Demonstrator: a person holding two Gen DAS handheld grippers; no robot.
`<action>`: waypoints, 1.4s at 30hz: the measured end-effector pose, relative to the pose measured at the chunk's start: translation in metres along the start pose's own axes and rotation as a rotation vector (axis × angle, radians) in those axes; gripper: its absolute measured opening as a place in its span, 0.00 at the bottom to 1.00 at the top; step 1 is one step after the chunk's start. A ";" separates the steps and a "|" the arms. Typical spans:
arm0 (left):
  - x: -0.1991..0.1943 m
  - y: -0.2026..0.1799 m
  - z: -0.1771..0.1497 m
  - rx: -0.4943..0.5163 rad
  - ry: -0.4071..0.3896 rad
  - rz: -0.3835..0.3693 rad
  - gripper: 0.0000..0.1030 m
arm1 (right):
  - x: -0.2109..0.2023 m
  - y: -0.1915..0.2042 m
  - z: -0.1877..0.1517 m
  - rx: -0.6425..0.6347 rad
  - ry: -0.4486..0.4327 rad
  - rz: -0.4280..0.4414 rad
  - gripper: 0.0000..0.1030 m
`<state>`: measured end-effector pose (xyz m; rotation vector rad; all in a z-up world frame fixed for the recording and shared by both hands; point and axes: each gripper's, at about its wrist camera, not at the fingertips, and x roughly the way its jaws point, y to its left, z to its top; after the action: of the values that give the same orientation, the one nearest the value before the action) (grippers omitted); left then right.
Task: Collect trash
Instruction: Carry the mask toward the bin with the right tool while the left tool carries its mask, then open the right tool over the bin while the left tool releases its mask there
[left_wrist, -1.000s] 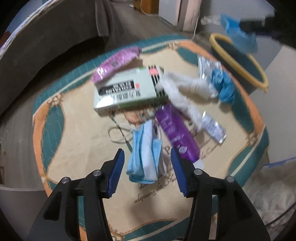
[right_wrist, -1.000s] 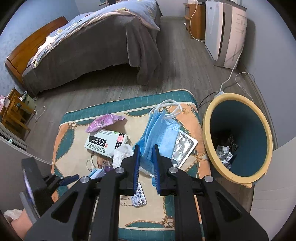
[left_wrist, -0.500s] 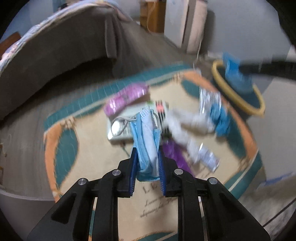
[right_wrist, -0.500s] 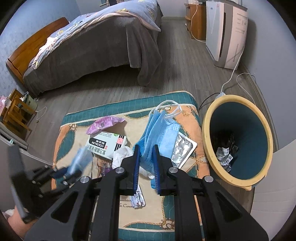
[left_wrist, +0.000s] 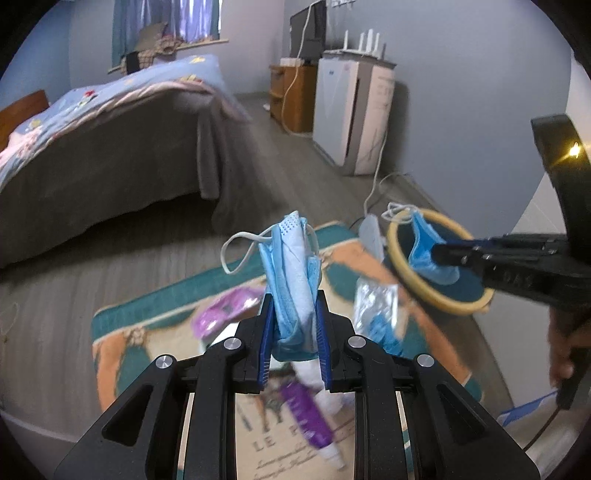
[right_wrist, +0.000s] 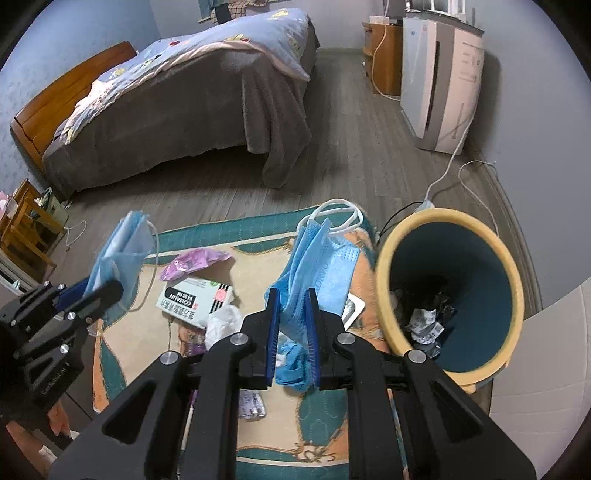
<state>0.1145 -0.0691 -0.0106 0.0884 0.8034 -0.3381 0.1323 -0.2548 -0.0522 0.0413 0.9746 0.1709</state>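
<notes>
With both grippers loaded, the next move turns on the bin (right_wrist: 448, 295). My right gripper (right_wrist: 291, 328) is pressed onto a blue face mask (right_wrist: 317, 266), which stands up from the pads with its long axis running away from me and its ear loops at the far end. My left gripper (left_wrist: 293, 332) pinches a second mask (left_wrist: 291, 273) the same way, upright, loop trailing off to the left.

Bin sits just right of the right gripper, rim near the mask's edge, mouth tilted toward me. My read: right arm is clearly nearer, a short swing right and forward puts its mask over the opening. Left gripper is well apart from the bin, across the rug (right_wrist: 258, 435), so it should go second.

Right wrist view shows the bin interior with crumpled scraps at the bottom, plus what remains on the rug: medicine box (right_wrist: 195, 299), pink wrapper (right_wrist: 194, 260), white tissue (right_wrist: 223, 321), blister pack (right_wrist: 354, 308). Left view hides the bin's inside; from there the right gripper's mask looks framed by the rim. That view is also blurred over the rug, but it shows a purple tube (left_wrist: 306, 417) that the right view barely catches.
</notes>
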 end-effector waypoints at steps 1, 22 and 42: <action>0.000 -0.005 0.005 0.007 -0.010 -0.004 0.21 | -0.003 -0.004 0.002 0.006 -0.006 -0.003 0.13; 0.015 -0.086 0.030 0.162 -0.084 -0.094 0.22 | -0.030 -0.103 0.011 0.134 -0.071 -0.078 0.13; 0.070 -0.122 0.001 0.241 0.034 -0.054 0.22 | 0.016 -0.154 0.008 0.195 0.043 -0.054 0.13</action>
<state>0.1203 -0.2023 -0.0544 0.2990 0.7967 -0.4852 0.1670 -0.4037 -0.0782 0.1907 1.0322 0.0265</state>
